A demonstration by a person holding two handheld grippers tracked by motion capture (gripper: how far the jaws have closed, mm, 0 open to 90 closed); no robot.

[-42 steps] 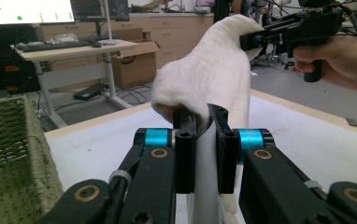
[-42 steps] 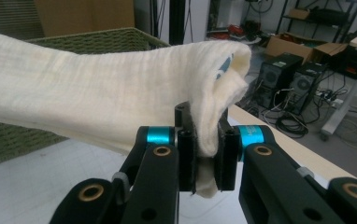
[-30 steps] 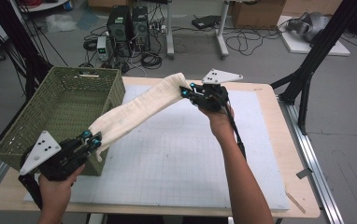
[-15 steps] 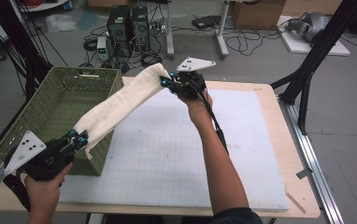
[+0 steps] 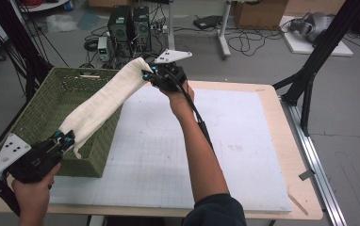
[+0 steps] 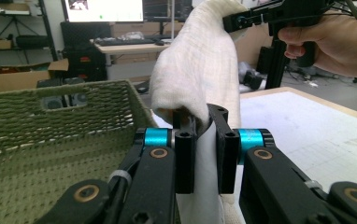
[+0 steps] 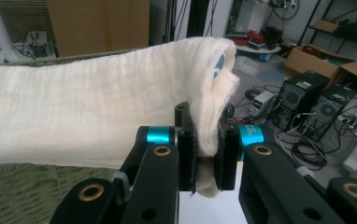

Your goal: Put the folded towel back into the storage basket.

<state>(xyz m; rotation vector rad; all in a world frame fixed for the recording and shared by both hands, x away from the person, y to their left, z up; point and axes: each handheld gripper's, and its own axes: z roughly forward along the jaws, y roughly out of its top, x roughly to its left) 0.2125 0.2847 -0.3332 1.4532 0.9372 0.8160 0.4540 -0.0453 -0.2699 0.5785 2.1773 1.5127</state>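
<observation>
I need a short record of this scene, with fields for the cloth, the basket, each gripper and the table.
cloth: white folded towel, stretched in the air between both grippers, sloping down toward the left gripper
basket: green woven basket on the left part of the table, under the towel's lower half
left gripper: shut on the towel's lower end, near the basket's front corner
right gripper: shut on the towel's upper end, raised near the table's far edge
table: wooden table covered by a white grid mat

A lab or workshop: computer towers (image 5: 128, 23) and tangled cables (image 5: 249, 44) on the floor, cardboard boxes (image 7: 307, 58).
</observation>
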